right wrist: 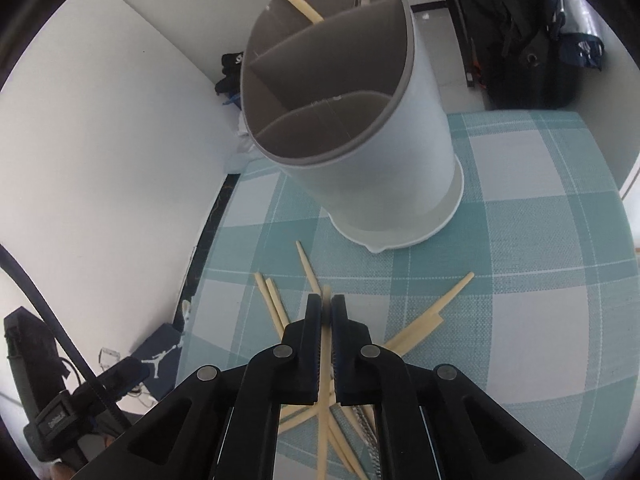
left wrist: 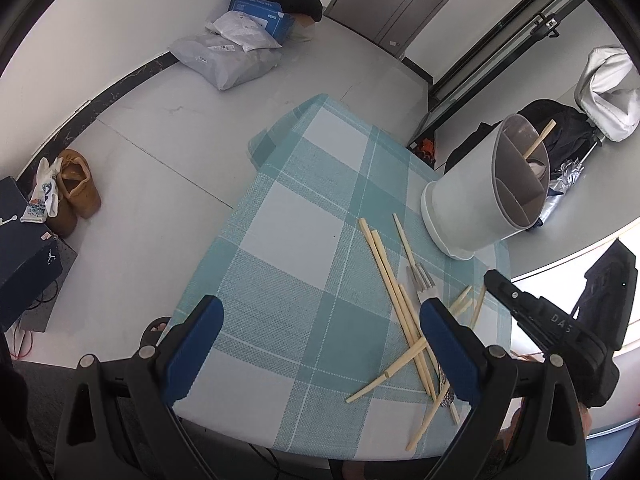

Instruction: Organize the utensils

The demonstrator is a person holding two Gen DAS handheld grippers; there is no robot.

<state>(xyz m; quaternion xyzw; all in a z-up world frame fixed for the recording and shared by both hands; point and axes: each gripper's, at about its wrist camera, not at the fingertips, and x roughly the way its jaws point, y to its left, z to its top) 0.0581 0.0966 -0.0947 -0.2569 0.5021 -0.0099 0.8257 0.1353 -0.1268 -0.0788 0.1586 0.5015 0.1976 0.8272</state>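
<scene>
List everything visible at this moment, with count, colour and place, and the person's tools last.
Utensil holder: one, white with grey dividers, upright on the table's far part.
Chopstick in holder: one, pale wood, leaning in a far compartment.
Loose chopsticks: several, exact count unclear, pale wood, scattered in front of the holder.
Fork: one, metal, among the chopsticks.
Tablecloth: one, teal and white check, covering the table.
Boots: a brown pair, on the floor.
Parcels: grey and white bags, by the wall.
Left tool: blue pads, open, empty.
Right tool: black, shut on a chopstick.
</scene>
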